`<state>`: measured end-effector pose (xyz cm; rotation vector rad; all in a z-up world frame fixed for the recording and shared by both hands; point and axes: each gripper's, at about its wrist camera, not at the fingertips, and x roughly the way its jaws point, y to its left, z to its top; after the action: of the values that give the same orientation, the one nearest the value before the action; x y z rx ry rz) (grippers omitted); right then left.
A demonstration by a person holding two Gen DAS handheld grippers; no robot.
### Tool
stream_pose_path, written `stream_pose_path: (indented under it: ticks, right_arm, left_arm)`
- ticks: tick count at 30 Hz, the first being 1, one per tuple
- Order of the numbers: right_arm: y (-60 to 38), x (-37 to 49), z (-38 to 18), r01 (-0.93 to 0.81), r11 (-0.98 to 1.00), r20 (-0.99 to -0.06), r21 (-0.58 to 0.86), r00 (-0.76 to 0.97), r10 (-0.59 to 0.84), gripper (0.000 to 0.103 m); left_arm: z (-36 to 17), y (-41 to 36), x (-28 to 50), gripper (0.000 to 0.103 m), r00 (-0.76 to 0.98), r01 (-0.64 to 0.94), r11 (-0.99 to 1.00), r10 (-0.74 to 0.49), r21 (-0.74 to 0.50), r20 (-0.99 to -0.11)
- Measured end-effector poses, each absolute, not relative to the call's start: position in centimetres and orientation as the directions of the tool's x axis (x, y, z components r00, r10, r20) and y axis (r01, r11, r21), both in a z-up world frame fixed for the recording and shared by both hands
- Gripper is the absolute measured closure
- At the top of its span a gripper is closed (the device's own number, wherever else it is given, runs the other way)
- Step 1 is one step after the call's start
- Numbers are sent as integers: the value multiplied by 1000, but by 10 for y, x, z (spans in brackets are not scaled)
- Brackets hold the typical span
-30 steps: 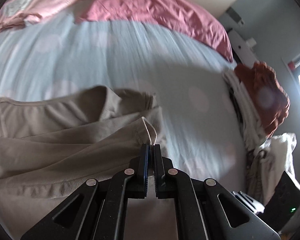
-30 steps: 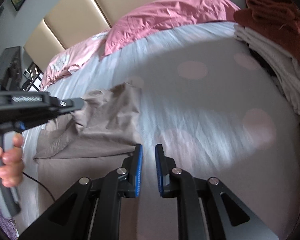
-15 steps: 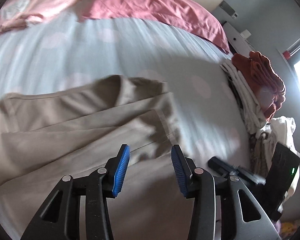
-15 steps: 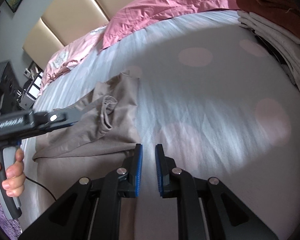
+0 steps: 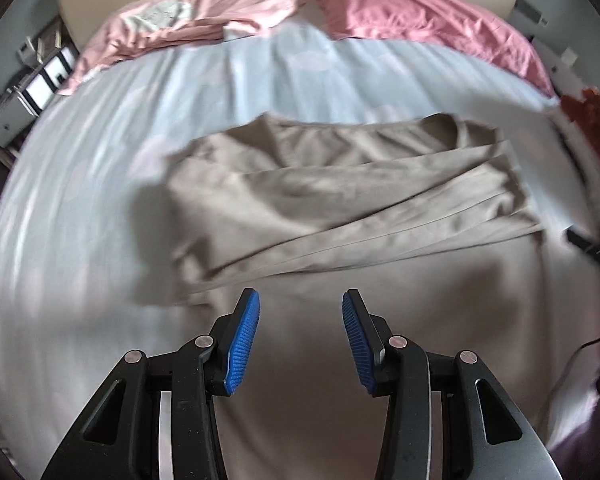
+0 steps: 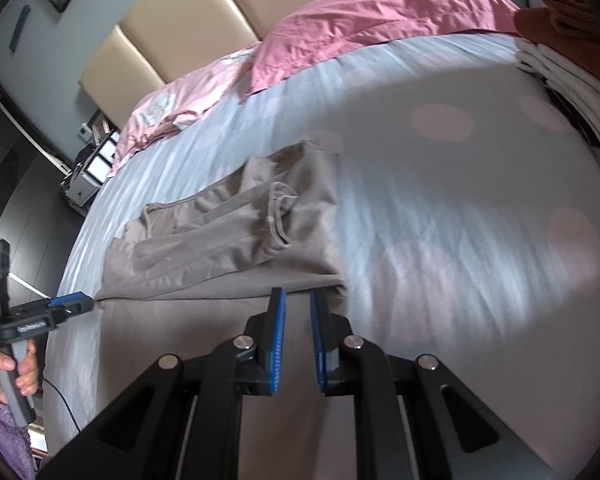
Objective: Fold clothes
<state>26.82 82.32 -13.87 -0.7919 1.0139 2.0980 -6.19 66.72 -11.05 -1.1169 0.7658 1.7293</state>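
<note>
Beige drawstring trousers (image 5: 340,208) lie on the pale blue bed, the upper part folded across in layers. My left gripper (image 5: 301,296) hovers open and wide over the flat lower cloth, with nothing between its blue pads (image 5: 244,336). In the right wrist view the trousers (image 6: 228,240) show their drawstring (image 6: 278,216) on top. My right gripper (image 6: 297,296) stands just short of the fold's near edge, its jaws a narrow gap apart with nothing in them. The left gripper (image 6: 66,306) appears at the far left, held by a hand (image 6: 8,364).
Pink pillows (image 5: 420,12) and a beige padded headboard (image 6: 188,28) lie at the far end of the bed. A stack of folded white and rust clothes (image 6: 572,80) sits at the bed's right edge. A bedside unit (image 6: 88,172) stands beyond the left edge.
My left gripper was shut on the trousers' waist a second ago; it has let go, opened wide and drawn back to the left. The right gripper has barely moved.
</note>
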Motion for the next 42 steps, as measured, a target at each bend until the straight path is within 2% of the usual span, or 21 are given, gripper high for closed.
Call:
stream_pose_path:
  ticks: [9, 12, 15, 20, 22, 27, 32, 36, 38, 40, 42]
  right_arm:
    - [822, 234, -137, -738, -583, -741, 340, -592, 317, 90]
    - [828, 217, -132, -726, -631, -743, 272, -575, 342, 90]
    - [838, 200, -138, -733, -654, -777, 186, -518, 359, 90]
    - [852, 187, -158, -738, -662, -821, 133, -456, 343, 90]
    - [852, 186, -161, -734, -668, -828, 122, -446, 339, 101]
    - [841, 207, -150, -717, -682, -822, 148, -472, 318, 102]
    - [830, 226, -162, -733, -672, -865, 105, -401, 302, 103]
    - [835, 247, -162, -768, -606, -856, 210, -443, 265, 100]
    - [840, 246, -153, -776, -590, -845, 222, -455, 281, 95]
    - [846, 239, -146, -772, -585, -834, 249, -478, 275, 86]
    - [852, 230, -145, -760, -584, -828, 286, -503, 249, 85]
  left_arm:
    - [-131, 664, -87, 58, -174, -927, -375, 363, 27, -915]
    - [-138, 665, -94, 58, -166, -930, -368, 367, 21, -915]
    - [-144, 665, -102, 58, -158, -932, -361, 371, 15, -915]
    - [-152, 664, -113, 58, -140, -929, -371, 370, -8, -919]
    - [-156, 663, -118, 58, -129, -925, -379, 369, -23, -921]
    - [-158, 662, -125, 58, -107, -916, -398, 380, -58, -919]
    - [-162, 660, -127, 58, -92, -906, -416, 384, -83, -919]
    - [-157, 656, -124, 58, -93, -909, -408, 388, -80, -917]
    - [-153, 655, -126, 58, -104, -911, -407, 391, -71, -915]
    - [-149, 654, -130, 58, -103, -906, -416, 399, -80, -911]
    - [-146, 652, -133, 58, -95, -895, -434, 411, -103, -907]
